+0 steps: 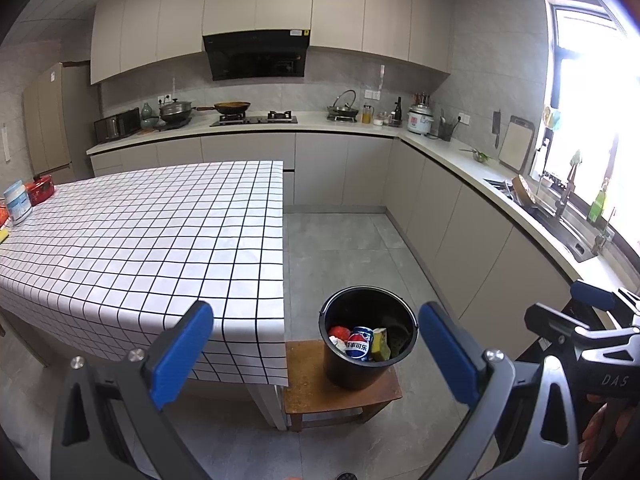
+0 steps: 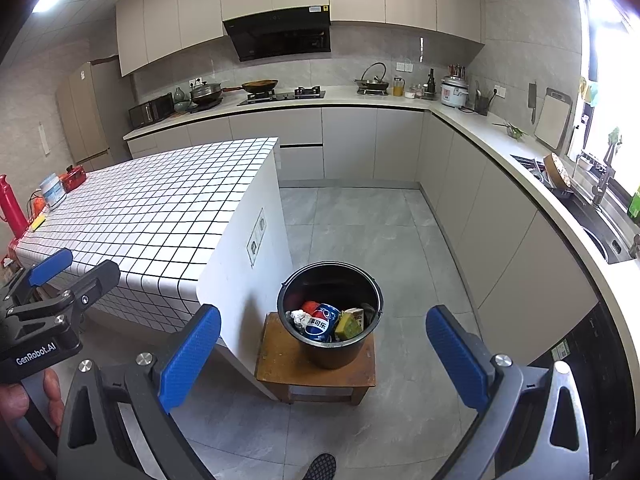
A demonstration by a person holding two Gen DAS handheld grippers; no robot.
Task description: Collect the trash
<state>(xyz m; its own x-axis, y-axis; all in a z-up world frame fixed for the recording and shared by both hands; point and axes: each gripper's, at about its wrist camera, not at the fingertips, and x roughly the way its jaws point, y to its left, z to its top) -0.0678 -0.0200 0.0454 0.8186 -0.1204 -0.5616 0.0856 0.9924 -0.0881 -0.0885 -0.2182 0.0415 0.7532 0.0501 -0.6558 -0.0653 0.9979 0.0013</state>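
A black bucket (image 1: 352, 376) (image 2: 336, 354) stands on a small wooden stool (image 1: 304, 380) (image 2: 280, 360) beside the checked table. Inside lie a blue Pepsi can (image 1: 359, 344) (image 2: 322, 322), a yellow carton (image 1: 380, 345) (image 2: 350, 324), crumpled white paper (image 2: 298, 317) and something red (image 1: 340, 331) (image 2: 310, 306). My left gripper (image 1: 315, 320) hangs open above and short of the bucket, holding nothing. My right gripper (image 2: 323, 314) is likewise open and empty, framing the bucket. Each gripper shows at the edge of the other's view.
The table with a checked cloth (image 1: 140, 232) (image 2: 152, 208) carries a white jar (image 1: 17, 202), a red box (image 1: 40, 190) and a red bottle (image 2: 10, 208) at its far left. Kitchen counters, a stove and a sink (image 2: 600, 232) line the walls. Grey tile floor (image 2: 360, 220) surrounds the stool.
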